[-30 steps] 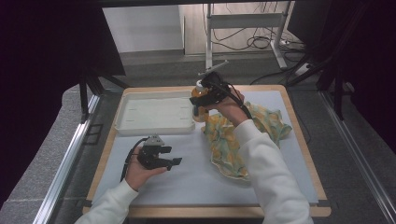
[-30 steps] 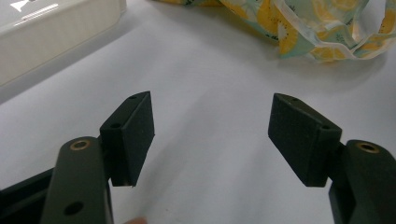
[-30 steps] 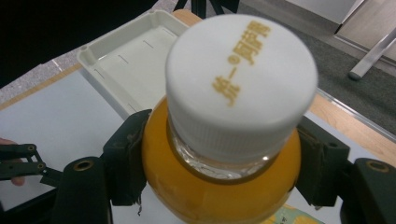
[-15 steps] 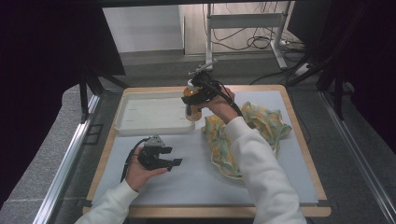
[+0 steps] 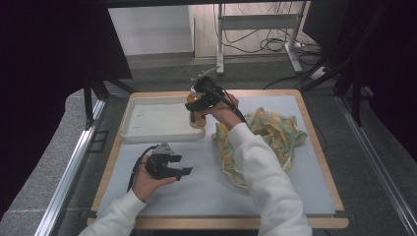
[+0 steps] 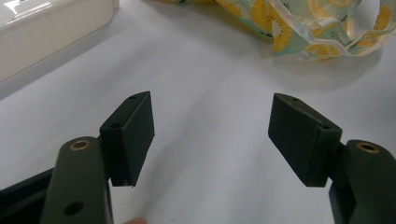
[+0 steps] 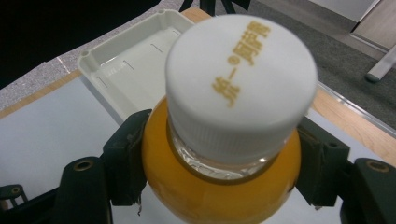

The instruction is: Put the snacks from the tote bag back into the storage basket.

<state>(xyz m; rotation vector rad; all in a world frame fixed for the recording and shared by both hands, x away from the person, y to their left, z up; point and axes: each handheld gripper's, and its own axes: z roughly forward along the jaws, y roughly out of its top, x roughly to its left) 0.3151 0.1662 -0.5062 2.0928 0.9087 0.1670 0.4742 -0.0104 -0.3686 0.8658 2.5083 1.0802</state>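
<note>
At the left of the high view, a white plastic tray lies on the pale mat that covers the wooden table. Below it, toward the lower left of the frame, the left gripper rests low over the mat in the person's left hand. In the left gripper view its jaws stand wide apart with bare mat between them; the tray's edge sits in that view's upper left and the patterned cloth along the top right.

At the upper middle of the high view, the right gripper holds a bottle of orange juice at the tray's right end, the bottle's base close to the tray's near right corner; whether it touches the tray or the mat cannot be told. In the right gripper view the bottle fills the space between the two black jaws, which press on its shoulder from either side just under the white screw cap, printed with gold characters. The tray lies behind the bottle in that view's upper left.

To the right of the bottle in the high view, a crumpled cloth printed with yellow fruit slices lies on the mat, partly under the person's white right sleeve.
</note>
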